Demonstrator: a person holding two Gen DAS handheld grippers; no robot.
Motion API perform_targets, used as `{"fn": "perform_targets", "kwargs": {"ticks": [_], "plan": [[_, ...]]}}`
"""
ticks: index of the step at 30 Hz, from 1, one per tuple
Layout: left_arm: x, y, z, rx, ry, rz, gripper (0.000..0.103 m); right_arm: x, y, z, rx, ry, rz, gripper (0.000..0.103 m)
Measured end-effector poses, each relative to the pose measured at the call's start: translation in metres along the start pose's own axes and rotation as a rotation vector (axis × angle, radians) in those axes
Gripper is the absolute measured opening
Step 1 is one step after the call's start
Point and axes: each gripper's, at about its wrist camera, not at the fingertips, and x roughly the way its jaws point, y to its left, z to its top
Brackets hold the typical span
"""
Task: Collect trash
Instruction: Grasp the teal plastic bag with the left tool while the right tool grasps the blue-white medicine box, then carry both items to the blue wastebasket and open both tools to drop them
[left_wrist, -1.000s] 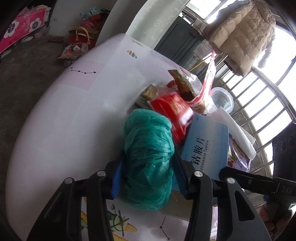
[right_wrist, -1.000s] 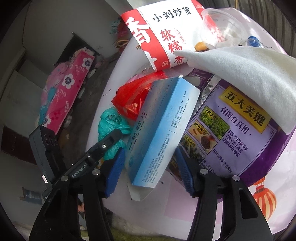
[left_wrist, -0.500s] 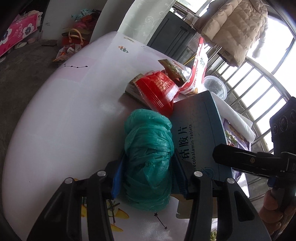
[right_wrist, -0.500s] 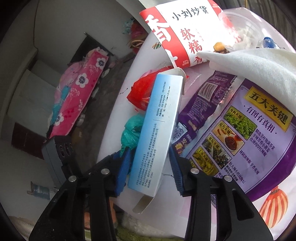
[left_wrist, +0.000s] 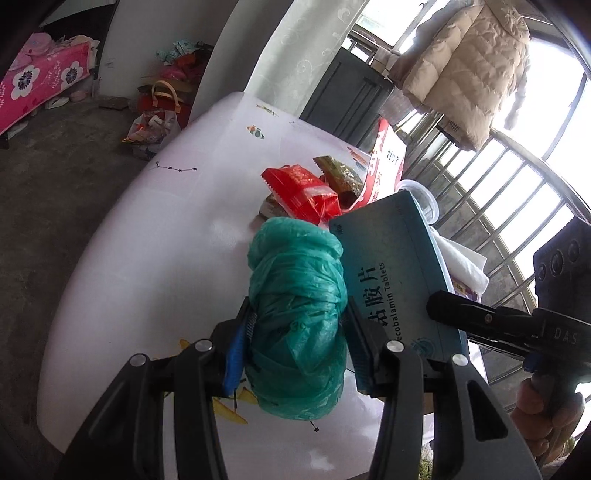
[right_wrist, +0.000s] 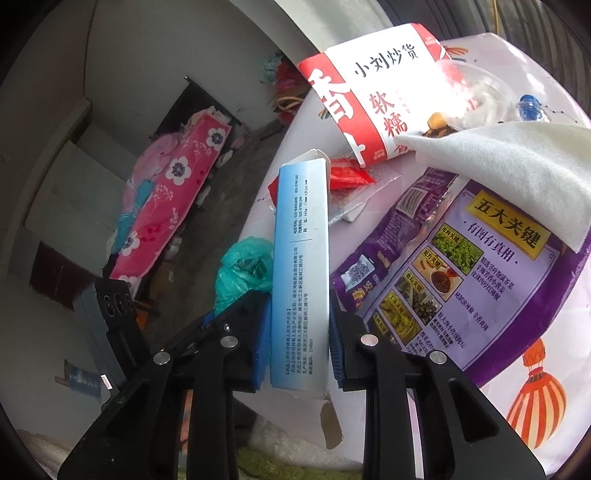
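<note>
Left wrist view: your left gripper (left_wrist: 297, 345) pinches crumpled green plastic bag (left_wrist: 297, 314), soft, wrinkled bundle, above white round table (left_wrist: 147, 251). Right wrist view: your right gripper (right_wrist: 297, 341), jaws just closing, now clamps flat blue cardboard tablet box (right_wrist: 301, 266) edge-on, w/ glossy purple snack pouch (right_wrist: 480, 266) & white cloth (right_wrist: 517, 173) beside. Bare concrete floor, barred window. Both tools angle downward.

A lived-in home, by a barred window.
A bed (right_wrist: 173, 206) with pink floral bedding stands on a bare concrete floor (left_wrist: 55, 192); a padded coat (left_wrist: 465, 70) hangs at the window bars (left_wrist: 517, 192); bags (left_wrist: 162, 110) heap against the wall, snack wrappers litter the table (left_wrist: 155, 258).
</note>
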Motion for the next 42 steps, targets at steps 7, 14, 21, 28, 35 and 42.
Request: {"fn": "perform_targets", "kwargs": {"ticks": [7, 14, 21, 28, 35, 42], "plan": [[-0.044, -0.030, 0.004, 0.012, -0.090, -0.031, 0.046, -0.044, 0.004, -0.001, -0.053, -0.083, 0.078, 0.025], [-0.070, -0.093, 0.013, 0.124, -0.154, -0.131, 0.046, -0.108, -0.005, -0.013, -0.077, -0.248, 0.097, 0.025], [-0.047, -0.192, 0.028, 0.293, -0.077, -0.322, 0.046, -0.195, -0.070, -0.028, 0.062, -0.479, -0.002, 0.025], [0.039, -0.329, 0.034, 0.395, 0.240, -0.536, 0.046, -0.283, -0.168, -0.067, 0.370, -0.724, -0.317, 0.025], [0.158, -0.483, -0.035, 0.632, 0.557, -0.492, 0.047, -0.300, -0.286, -0.109, 0.784, -0.772, -0.497, 0.026], [0.263, -0.572, -0.116, 0.767, 0.689, -0.409, 0.048, -0.301, -0.393, -0.122, 1.008, -0.758, -0.519, 0.029]]}}
